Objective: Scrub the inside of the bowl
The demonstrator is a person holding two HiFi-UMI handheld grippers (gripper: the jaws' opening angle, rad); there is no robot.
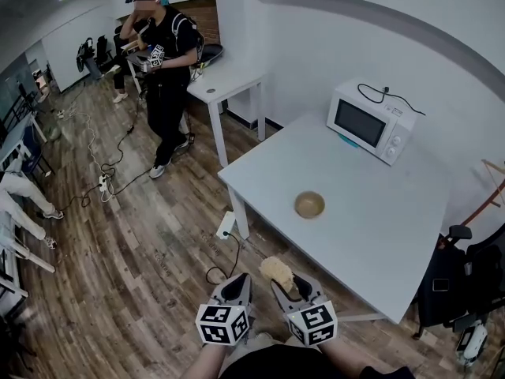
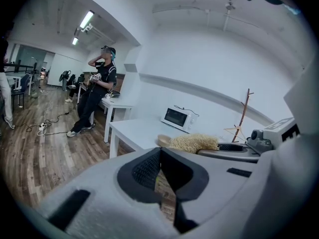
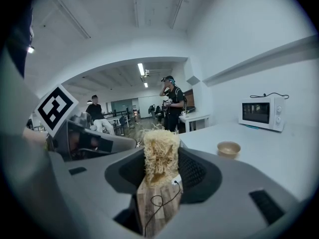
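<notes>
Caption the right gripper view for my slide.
Right gripper shut on a fibrous scrubber, facing the bowl on the white table, microwave behind.

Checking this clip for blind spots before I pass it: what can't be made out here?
- Inside of the bowl: too small in the head view; low angle in the right gripper view.
- Gripped part of the scrubber: covered by the right tongs, head view.
- The blue item under the microwave: mostly hidden by it, head view.
</notes>
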